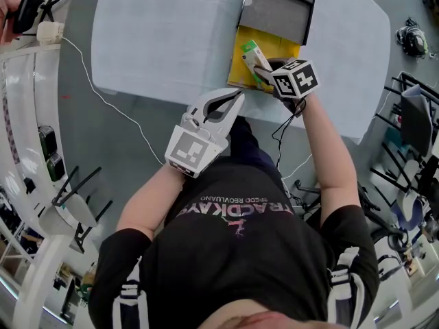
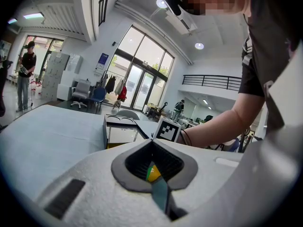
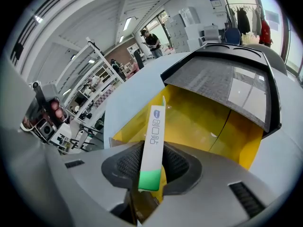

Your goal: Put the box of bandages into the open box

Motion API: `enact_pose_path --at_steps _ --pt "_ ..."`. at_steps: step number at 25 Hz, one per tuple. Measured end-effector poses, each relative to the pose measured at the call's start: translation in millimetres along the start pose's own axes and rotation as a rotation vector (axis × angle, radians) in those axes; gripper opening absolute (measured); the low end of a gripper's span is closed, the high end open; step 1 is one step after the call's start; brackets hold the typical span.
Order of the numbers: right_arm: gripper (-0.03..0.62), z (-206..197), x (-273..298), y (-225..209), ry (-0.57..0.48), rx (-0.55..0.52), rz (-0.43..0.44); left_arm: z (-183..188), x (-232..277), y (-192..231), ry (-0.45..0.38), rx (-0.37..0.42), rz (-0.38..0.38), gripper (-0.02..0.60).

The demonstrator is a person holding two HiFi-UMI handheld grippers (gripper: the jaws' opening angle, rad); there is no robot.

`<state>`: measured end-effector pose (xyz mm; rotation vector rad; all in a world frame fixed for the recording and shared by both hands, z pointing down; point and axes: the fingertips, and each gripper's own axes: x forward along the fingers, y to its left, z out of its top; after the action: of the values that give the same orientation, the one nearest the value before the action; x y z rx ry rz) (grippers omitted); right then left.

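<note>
From my remote seat, the surface [image 1: 158,33] looked covered in a pale, matt, cloth-like sheet, smooth and without shine. The open box [image 3: 199,122] read as cardboard, its yellow inside slightly glossy, and its dark lid [image 3: 222,86] was lined with a grey, finely textured panel. The box of bandages [image 3: 154,141] was smooth printed card with a faint sheen. The left gripper [image 2: 152,167] and right gripper [image 3: 151,169] had white, grainy, matt plastic shells and dark, ribbed, rubbery-looking pads [image 3: 124,164].

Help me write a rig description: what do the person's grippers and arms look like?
Left gripper: white shell, grey pads. Right gripper: grey, black cable trailing. Each carries a cube with black-and-white square markers. Black short-sleeved T-shirt; bands on the right wrist.
</note>
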<state>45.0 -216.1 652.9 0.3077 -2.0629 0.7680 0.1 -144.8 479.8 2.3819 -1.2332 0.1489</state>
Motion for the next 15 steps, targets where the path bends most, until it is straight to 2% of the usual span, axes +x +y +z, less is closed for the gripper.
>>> enact_pose_path --at_steps 4,9,15 --pt "0.104 -1 1 -4 0.018 -0.021 -0.038 0 0 0 -0.002 0.015 -0.003 0.015" --pt "0.157 2 -1 -11 0.014 -0.030 -0.093 0 0 -2 -0.009 0.040 -0.009 0.017" --pt "0.167 4 -8 -20 -0.010 -0.022 -0.140 0 -5 -4 -0.010 0.045 -0.009 0.016"
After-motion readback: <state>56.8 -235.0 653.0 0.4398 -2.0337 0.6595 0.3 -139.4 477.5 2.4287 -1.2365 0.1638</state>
